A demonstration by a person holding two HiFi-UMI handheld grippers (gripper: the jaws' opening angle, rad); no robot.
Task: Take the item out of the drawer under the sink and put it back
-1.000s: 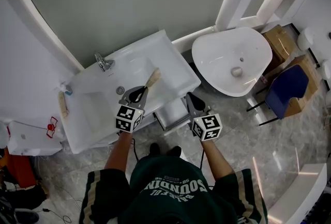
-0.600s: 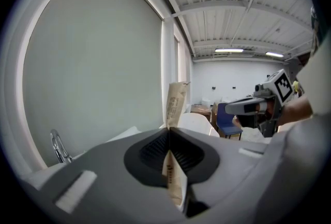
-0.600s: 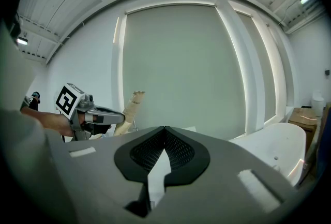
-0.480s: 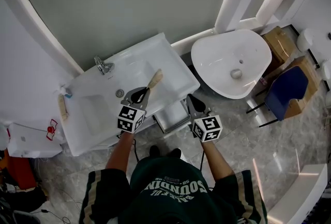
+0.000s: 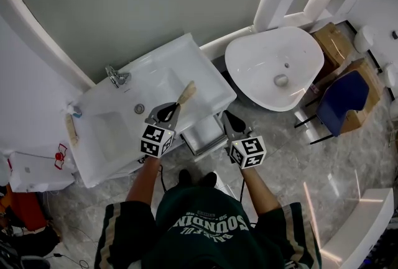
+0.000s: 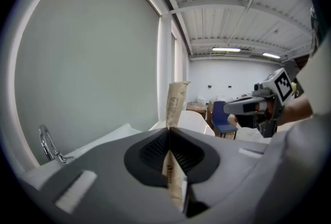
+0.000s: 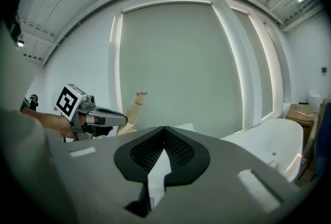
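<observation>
A flat tan paper packet [image 5: 186, 93] sticks up and away from my left gripper [image 5: 169, 109], which is shut on its lower end over the white sink counter [image 5: 205, 82]. In the left gripper view the packet [image 6: 175, 101] stands upright out of the closed jaws [image 6: 169, 131]. My right gripper [image 5: 227, 117] is shut and holds nothing; it hangs just right of the open drawer [image 5: 204, 135] under the counter. The right gripper view shows its jaw tips [image 7: 164, 129] meeting, with the left gripper [image 7: 120, 119] and the packet [image 7: 135, 107] off to the left.
A chrome faucet [image 5: 115, 76] and a drain [image 5: 139, 109] sit on the counter, with a brush [image 5: 70, 128] at its left end. A white freestanding basin [image 5: 273, 66] stands right of the vanity, a blue chair [image 5: 341, 102] and cardboard boxes [image 5: 334, 43] beyond it.
The left gripper with the packet has drifted slightly right over the counter. The head view has shifted a little. The right gripper has kept still.
</observation>
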